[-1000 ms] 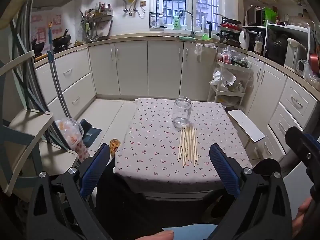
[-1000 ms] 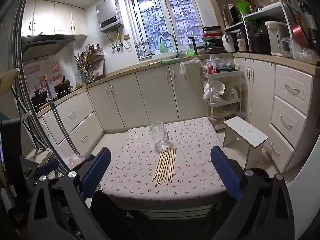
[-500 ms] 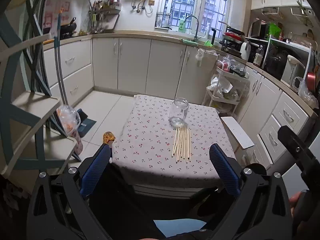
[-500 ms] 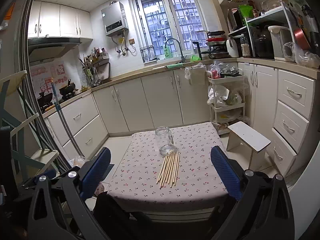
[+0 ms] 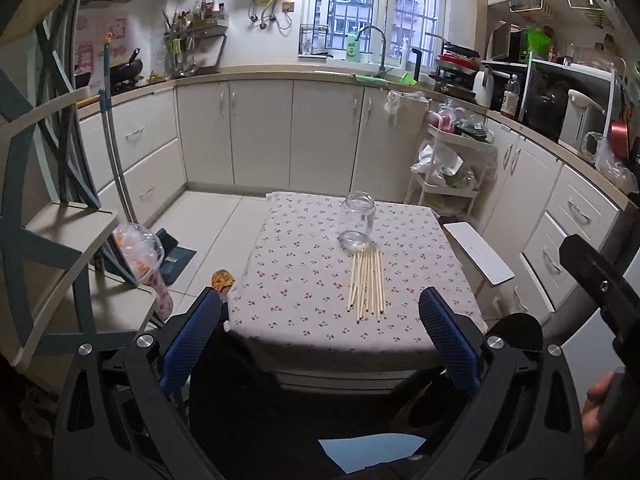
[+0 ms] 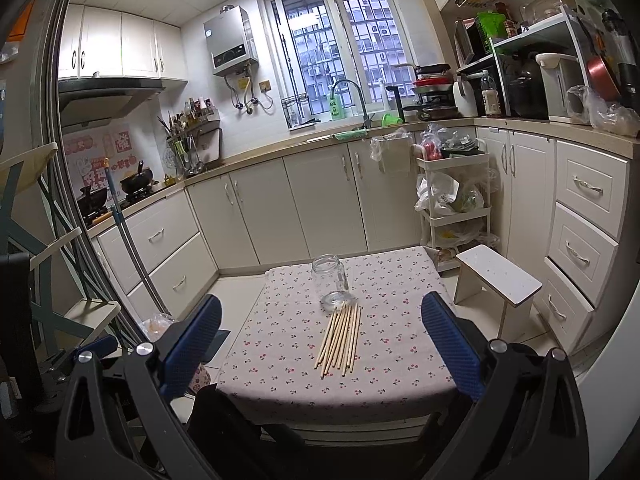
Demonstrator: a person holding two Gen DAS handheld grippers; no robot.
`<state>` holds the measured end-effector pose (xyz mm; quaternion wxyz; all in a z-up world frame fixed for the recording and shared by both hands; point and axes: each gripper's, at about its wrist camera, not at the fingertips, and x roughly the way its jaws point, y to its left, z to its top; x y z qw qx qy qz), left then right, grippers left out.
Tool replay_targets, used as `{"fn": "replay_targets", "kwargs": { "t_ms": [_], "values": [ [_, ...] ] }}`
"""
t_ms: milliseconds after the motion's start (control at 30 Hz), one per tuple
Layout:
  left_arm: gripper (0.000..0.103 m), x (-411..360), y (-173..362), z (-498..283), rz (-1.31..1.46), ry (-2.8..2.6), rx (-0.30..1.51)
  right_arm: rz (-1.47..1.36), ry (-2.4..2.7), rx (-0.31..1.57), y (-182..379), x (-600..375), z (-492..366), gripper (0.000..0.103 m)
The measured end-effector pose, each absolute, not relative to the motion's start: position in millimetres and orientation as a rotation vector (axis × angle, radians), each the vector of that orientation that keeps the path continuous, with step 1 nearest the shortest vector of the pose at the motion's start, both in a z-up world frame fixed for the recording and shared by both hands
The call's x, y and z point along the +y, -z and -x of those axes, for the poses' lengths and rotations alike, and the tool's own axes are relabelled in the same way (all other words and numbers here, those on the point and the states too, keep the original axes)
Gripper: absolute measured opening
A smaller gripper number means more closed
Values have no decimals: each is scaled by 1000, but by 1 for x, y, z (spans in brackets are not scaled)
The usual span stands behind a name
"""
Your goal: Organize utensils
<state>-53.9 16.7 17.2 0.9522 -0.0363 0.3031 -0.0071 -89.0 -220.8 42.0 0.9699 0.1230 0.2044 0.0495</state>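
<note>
Several wooden chopsticks (image 5: pixel 367 282) lie side by side on a small table with a cherry-print cloth (image 5: pixel 304 280). They also show in the right wrist view (image 6: pixel 341 334). A clear glass jar (image 5: pixel 357 220) stands upright just behind them, with its glass lid (image 5: pixel 353 241) lying at its base; the jar also shows in the right wrist view (image 6: pixel 329 278). My left gripper (image 5: pixel 320 332) is open and empty, well short of the table's near edge. My right gripper (image 6: pixel 320 336) is open and empty, also held back from the table.
A white step stool (image 6: pixel 498 280) stands right of the table. A white trolley with bags (image 6: pixel 454 200) is behind it. Cabinets line the back and right walls. A folding chair (image 5: pixel 60 240) and a mop handle (image 5: pixel 114 152) stand on the left.
Both grippers have risen and pulled back a little, so the table looks smaller and farther. The chopsticks and jar have not moved. Both grippers stay open.
</note>
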Motion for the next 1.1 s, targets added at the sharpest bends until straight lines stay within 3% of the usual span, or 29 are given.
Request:
{"fn": "replay_targets", "kwargs": {
  "t_ms": [1100],
  "values": [
    [95,14,-15,51,64,1,629,-251,-99,417,-39,-216,94,96]
  ]
}}
